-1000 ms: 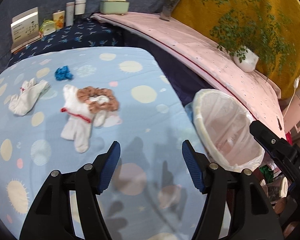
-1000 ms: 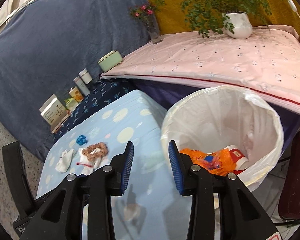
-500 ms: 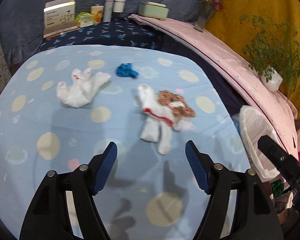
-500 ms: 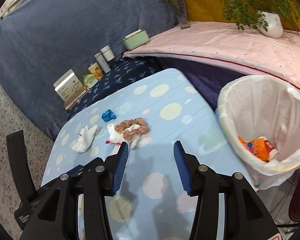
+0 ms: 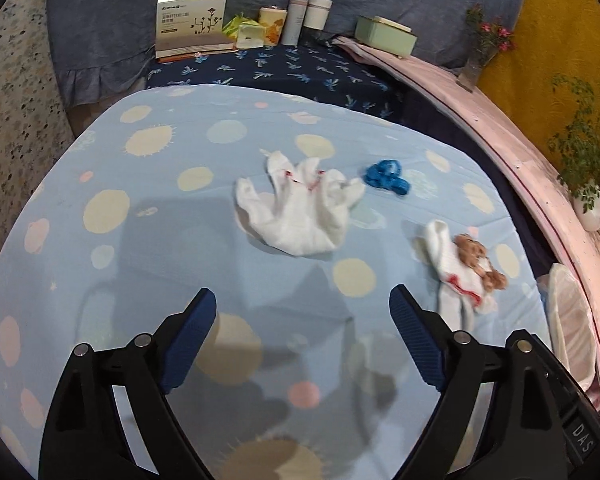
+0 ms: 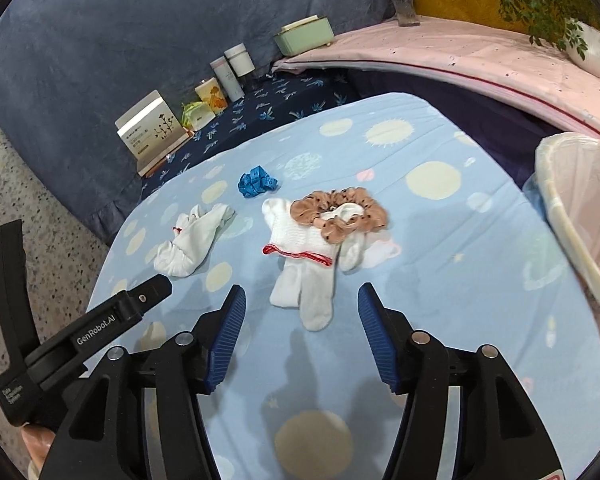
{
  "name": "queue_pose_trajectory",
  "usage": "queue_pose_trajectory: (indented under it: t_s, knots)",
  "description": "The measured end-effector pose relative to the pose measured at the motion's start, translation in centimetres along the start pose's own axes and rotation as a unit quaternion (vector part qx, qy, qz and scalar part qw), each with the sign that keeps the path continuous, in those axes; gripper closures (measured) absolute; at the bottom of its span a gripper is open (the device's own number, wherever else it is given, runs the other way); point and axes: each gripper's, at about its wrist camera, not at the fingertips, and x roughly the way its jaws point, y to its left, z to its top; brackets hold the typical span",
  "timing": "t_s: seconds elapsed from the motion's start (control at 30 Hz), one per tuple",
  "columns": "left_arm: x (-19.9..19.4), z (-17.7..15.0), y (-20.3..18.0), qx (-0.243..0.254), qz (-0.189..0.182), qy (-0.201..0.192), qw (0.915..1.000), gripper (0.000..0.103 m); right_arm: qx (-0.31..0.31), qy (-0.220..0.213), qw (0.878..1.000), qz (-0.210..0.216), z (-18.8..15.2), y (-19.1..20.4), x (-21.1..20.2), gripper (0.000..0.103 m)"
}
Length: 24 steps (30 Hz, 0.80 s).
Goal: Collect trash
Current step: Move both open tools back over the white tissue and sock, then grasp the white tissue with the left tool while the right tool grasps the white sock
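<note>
Both tongs are empty and their jaws are opening, with nothing between them, so the step in hand looks like the approach to the next pieces of trash on the light blue desk cloth printed with pale suns and dots (image 5: 180, 248). The left tongs (image 5: 302, 312) point toward the crumpled white cloth with thin red edging (image 5: 300, 210), which lies at mid-desk just beyond them; a small scrunched blue scrap (image 5: 386, 174) sits just to the right of it and a little farther off. The right tongs (image 6: 300, 312) hover over the near tips of the second white cloth with a red hem (image 6: 304, 264), and a ruffled brown dotted fabric ring (image 6: 340, 212) rests on that cloth's far end, touching it. The next move probably calls for each pair to drop lower and straddle a raised fold before closing, since limp cloth may slip or snag only one layer; the ring may come along or fall off. The white-lined trash bin (image 6: 576, 208) stands off the right edge of the desk and is cut off in both views, so its contents cannot be made out. The hands holding the tongs are hidden, and whether the white pieces are gloves or socks is hard to tell.
</note>
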Motion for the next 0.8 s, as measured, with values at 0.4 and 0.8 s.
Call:
queue_pose_trajectory:
  t_s: [0.4,0.8]
  knots:
    - [5.2,3.5,0.7,0.019,0.015,0.007,0.9997,0.013,0.021,0.023,0.999,-0.021,1.3,0.9,6.1,0.04]
    - [6.5,3.1,-1.2,0.054,-0.033,0.03,0.9975,0.079,0.019,0.012,0.999,-0.032,0.7,1.0,7.0,0.08]
